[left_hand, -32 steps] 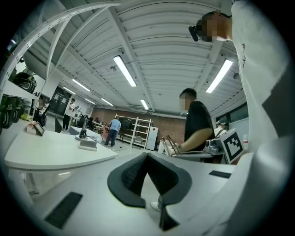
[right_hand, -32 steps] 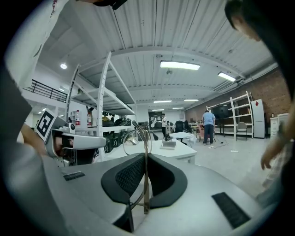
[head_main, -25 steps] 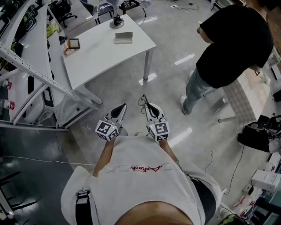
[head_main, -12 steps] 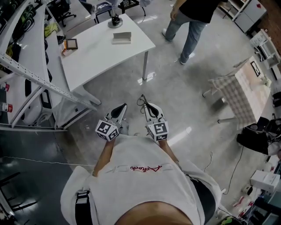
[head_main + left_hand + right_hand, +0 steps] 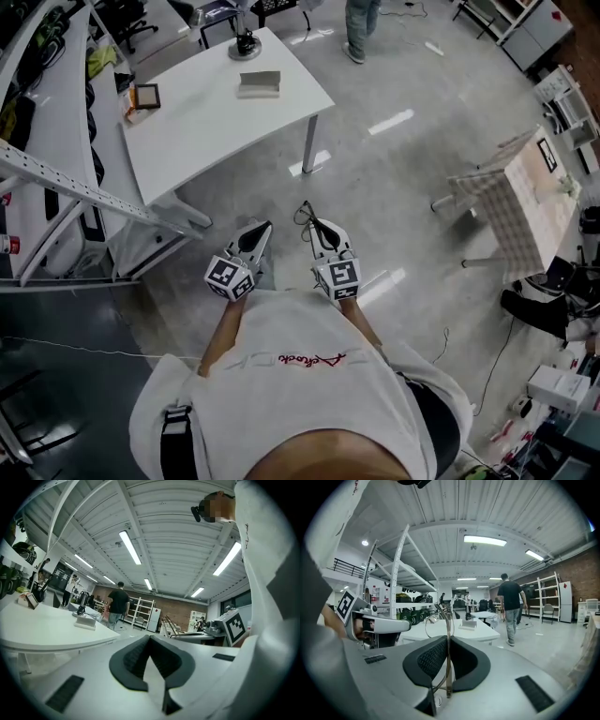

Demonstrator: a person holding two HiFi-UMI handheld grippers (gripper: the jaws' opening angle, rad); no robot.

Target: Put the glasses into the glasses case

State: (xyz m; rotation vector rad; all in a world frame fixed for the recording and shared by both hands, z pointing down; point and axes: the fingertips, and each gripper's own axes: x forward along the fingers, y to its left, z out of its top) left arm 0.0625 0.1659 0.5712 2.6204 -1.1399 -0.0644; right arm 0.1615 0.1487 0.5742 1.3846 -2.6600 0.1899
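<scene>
My right gripper is shut on a pair of thin metal-framed glasses, held close in front of my chest above the floor. In the right gripper view the glasses stand pinched between the dark pads, one lens ring sticking up. My left gripper hovers beside it, shut with nothing held; its pads meet. The grey glasses case lies far ahead on a white table. The case also appears small in both gripper views.
On the table stand a small black stand and a framed box. A white shelving rack runs along the left. A checked-cloth table stands at the right. A person walks at the far end.
The person in black has walked from the right side away to the far end of the room. Both grippers have stayed where they were, the right still gripping the glasses.
</scene>
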